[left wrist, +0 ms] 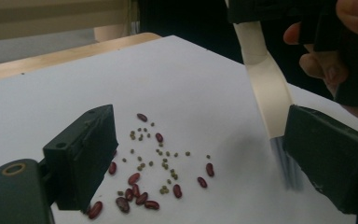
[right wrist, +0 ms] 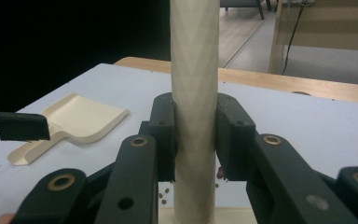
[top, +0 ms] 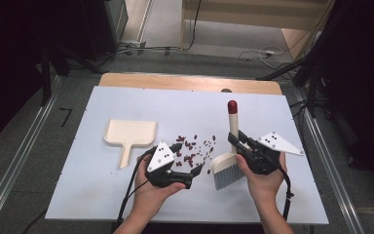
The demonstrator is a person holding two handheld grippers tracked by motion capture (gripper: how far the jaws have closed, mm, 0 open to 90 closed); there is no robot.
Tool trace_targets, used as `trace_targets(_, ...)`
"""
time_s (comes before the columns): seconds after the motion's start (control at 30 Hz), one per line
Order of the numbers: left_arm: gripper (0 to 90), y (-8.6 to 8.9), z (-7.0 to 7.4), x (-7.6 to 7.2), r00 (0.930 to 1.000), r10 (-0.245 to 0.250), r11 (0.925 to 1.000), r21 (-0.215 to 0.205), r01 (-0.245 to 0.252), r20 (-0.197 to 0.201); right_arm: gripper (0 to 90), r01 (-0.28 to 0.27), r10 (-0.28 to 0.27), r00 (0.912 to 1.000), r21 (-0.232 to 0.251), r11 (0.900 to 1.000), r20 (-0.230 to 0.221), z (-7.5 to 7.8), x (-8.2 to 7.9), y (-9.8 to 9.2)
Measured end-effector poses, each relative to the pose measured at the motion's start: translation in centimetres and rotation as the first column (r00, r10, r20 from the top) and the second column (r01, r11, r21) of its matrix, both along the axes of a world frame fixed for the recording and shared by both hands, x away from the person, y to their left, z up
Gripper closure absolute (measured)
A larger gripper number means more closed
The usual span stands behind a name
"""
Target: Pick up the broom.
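The right gripper [top: 241,146] clamps the cream handle of the brush [top: 228,168], bristles on the white table [top: 126,195]. At its nine o'clock, the left gripper [top: 187,158] hangs with jaws spread over scattered beans [top: 195,148]. The dustpan [top: 129,134] lies at ten o'clock, apart.

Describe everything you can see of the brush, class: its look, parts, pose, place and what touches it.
The brush is a small hand brush with a long cream handle, round and plastic-looking, tipped by a red cap, above a cream head with grey bristles. It stands roughly upright on the white table, bristles down, just right of the scattered beans. The right gripper is shut on the handle, a jaw pressing each side. The left gripper is open over the beans, not touching it.
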State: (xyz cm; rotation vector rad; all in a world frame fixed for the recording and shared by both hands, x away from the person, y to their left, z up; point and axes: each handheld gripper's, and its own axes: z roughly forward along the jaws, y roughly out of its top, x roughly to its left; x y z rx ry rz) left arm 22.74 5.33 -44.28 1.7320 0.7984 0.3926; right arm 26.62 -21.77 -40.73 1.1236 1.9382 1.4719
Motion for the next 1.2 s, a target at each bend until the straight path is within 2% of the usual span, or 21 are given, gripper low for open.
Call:
trace_targets(0.1,18.3,-0.7,-0.2,0.0,0.9985,-0.037,0.9991,-0.022,0.036,-0.041,69.2,-0.012,0.012,0.9999,-0.007,1.000,0.001,-0.2,-0.3,0.6)
trace_targets(0.2,20.3,-0.9,-0.2,0.0,0.9975,-0.044,0.9988,-0.024,0.042,-0.055,69.2,-0.018,0.018,0.9998,-0.008,1.000,0.007,-0.3,-0.5,1.0)
trace_targets(0.27,21.5,-1.2,-0.3,0.1,0.9953,-0.054,0.9982,-0.030,0.052,-0.080,69.2,-0.022,0.022,0.9997,-0.007,1.000,0.008,-0.3,-0.7,1.3)
trace_targets(0.37,25.9,-1.4,-0.4,0.0,0.9948,-0.051,0.9984,-0.028,0.049,-0.088,69.2,-0.004,0.005,0.9995,-0.036,0.999,0.031,-0.3,-1.1,1.9)
trace_targets(0.43,27.4,-1.1,-0.4,0.1,0.9942,-0.053,0.9982,-0.035,0.050,-0.094,69.2,-0.007,0.007,0.9996,-0.029,1.000,0.029,-0.4,-1.2,1.9)
trace_targets(0.5,29.3,-1.0,-0.2,0.0,0.9924,-0.078,0.9956,-0.058,0.073,-0.095,69.2,-0.006,0.007,0.9996,-0.029,1.000,0.029,-0.4,-1.2,2.0)
trace_targets(0.6,28.8,-1.2,-0.1,-0.1,0.9897,-0.106,0.9929,-0.064,0.101,-0.096,69.2,-0.009,0.009,0.9995,-0.022,1.000,0.029,-0.4,-1.3,2.2)
trace_targets(0.63,28.8,-1.6,-0.1,-0.3,0.9887,-0.122,0.9915,-0.056,0.117,-0.087,69.2,-0.009,0.010,0.9994,-0.027,1.000,0.033,-0.4,-1.3,2.3)
trace_targets(0.77,31.1,-2.3,-0.2,-0.5,0.9864,-0.135,0.9907,-0.029,0.133,-0.094,69.2,-0.023,0.025,0.9987,-0.028,0.999,0.044,-0.3,-1.7,2.9)
trace_targets(0.83,32.9,-2.4,-0.2,-0.4,0.9855,-0.139,0.9902,-0.029,0.137,-0.097,69.2,-0.025,0.026,0.9987,-0.027,0.999,0.045,-0.3,-1.8,3.0)
trace_targets(0.97,41.8,-2.6,-0.5,-0.2,0.9827,-0.138,0.9903,-0.027,0.136,-0.123,69.2,-0.039,0.040,0.9979,-0.021,0.999,0.051,-0.4,-2.3,3.6)
trace_targets(1.07,43.9,-2.7,-0.6,0.0,0.9773,-0.149,0.9887,-0.042,0.144,-0.151,69.2,-0.052,0.053,0.9968,-0.016,0.999,0.061,-0.3,-2.6,3.9)
trace_targets(1.2,47.3,-2.9,-0.7,0.0,0.9747,-0.152,0.9881,-0.047,0.147,-0.164,69.2,-0.062,0.063,0.9951,-0.014,0.998,0.077,-0.2,-3.2,4.5)
